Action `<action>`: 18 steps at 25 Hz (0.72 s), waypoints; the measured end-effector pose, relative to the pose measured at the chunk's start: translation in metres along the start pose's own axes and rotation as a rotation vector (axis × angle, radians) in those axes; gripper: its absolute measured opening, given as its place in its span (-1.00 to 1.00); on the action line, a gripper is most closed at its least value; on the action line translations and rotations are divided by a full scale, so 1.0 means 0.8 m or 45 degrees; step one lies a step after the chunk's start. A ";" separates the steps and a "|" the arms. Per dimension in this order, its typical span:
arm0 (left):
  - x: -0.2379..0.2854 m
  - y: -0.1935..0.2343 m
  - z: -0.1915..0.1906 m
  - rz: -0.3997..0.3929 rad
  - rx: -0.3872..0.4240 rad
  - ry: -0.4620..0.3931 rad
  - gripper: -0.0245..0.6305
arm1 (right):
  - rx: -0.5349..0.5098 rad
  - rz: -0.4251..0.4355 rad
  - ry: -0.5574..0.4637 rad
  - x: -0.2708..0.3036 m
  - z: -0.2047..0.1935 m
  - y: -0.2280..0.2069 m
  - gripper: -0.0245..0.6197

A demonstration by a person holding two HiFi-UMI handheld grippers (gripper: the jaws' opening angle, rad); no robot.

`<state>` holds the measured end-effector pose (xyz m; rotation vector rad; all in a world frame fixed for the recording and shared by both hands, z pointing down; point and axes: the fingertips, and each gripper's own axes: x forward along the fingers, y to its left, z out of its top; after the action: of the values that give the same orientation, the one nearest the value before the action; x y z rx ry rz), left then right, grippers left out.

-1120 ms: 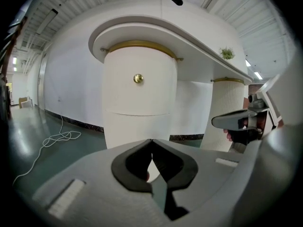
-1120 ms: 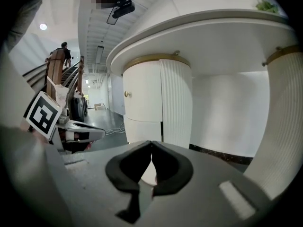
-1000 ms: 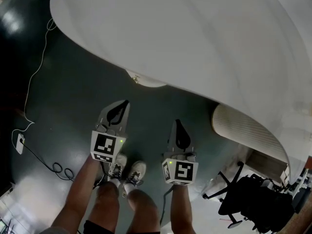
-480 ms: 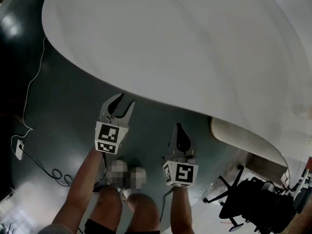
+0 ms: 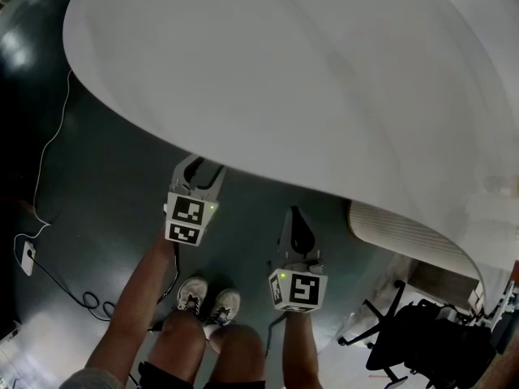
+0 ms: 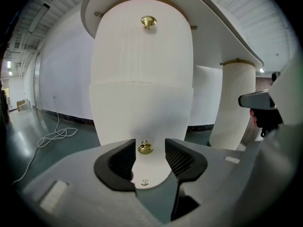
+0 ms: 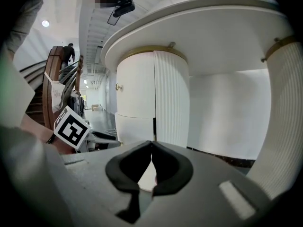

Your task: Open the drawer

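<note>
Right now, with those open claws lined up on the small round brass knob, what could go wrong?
The left gripper, whose jaws have just been opening, frames the small round brass knob of the white curved drawer front without touching it. The knob sits off-centre between the pads, so closing may grip it unevenly. It is smooth and rounded; the pads might slip off on the pull. The white tabletop overhangs the gripper, so lifting could bump it.

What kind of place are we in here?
Probably a large office or lobby hall: a big curved white desk on ribbed pedestals, a polished dark floor, and a black office chair.
</note>
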<state>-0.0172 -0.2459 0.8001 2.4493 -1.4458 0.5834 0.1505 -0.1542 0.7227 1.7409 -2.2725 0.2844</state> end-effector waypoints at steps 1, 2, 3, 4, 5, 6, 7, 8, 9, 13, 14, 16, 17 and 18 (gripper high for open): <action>0.003 0.001 -0.003 0.002 0.001 0.003 -0.34 | -0.004 -0.003 -0.004 0.001 0.000 -0.001 -0.90; 0.006 0.002 -0.007 0.006 -0.002 0.007 -0.34 | -0.007 -0.006 -0.007 0.002 0.000 -0.002 -0.90; 0.009 0.004 -0.010 0.010 -0.006 0.012 -0.34 | -0.009 -0.010 -0.008 0.003 0.000 -0.003 -0.90; 0.012 0.005 -0.012 0.016 -0.009 0.017 -0.34 | -0.010 -0.013 -0.010 0.004 -0.001 -0.006 -0.90; 0.015 0.005 -0.014 0.022 -0.009 0.021 -0.34 | -0.012 -0.016 -0.011 0.004 -0.002 -0.008 -0.90; 0.017 0.005 -0.016 0.029 -0.006 0.023 -0.35 | -0.014 -0.018 -0.012 0.004 -0.003 -0.011 -0.90; 0.019 0.006 -0.016 0.036 -0.002 0.023 -0.36 | -0.014 -0.020 -0.012 0.003 -0.004 -0.014 -0.90; 0.021 0.007 -0.016 0.043 0.000 0.022 -0.39 | -0.014 -0.023 -0.011 0.003 -0.005 -0.016 -0.90; 0.023 0.008 -0.016 0.050 0.002 0.023 -0.45 | -0.012 -0.025 -0.009 0.003 -0.006 -0.018 -0.90; 0.024 0.007 -0.015 0.044 0.011 0.033 -0.57 | -0.006 -0.031 0.001 0.000 -0.007 -0.021 -0.90; 0.024 0.007 -0.015 0.042 0.012 0.035 -0.57 | -0.006 -0.030 0.002 0.000 -0.006 -0.020 -0.90; 0.023 0.008 -0.016 0.040 0.006 0.035 -0.57 | -0.009 -0.028 0.002 0.000 -0.005 -0.018 -0.90; 0.022 0.008 -0.016 0.038 -0.001 0.035 -0.57 | -0.011 -0.026 0.002 0.000 -0.004 -0.017 -0.90; 0.022 0.007 -0.017 0.037 -0.006 0.034 -0.57 | -0.014 -0.025 0.001 0.000 -0.003 -0.017 -0.90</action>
<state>-0.0177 -0.2571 0.8199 2.4116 -1.4731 0.6151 0.1638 -0.1571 0.7246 1.7564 -2.2507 0.2687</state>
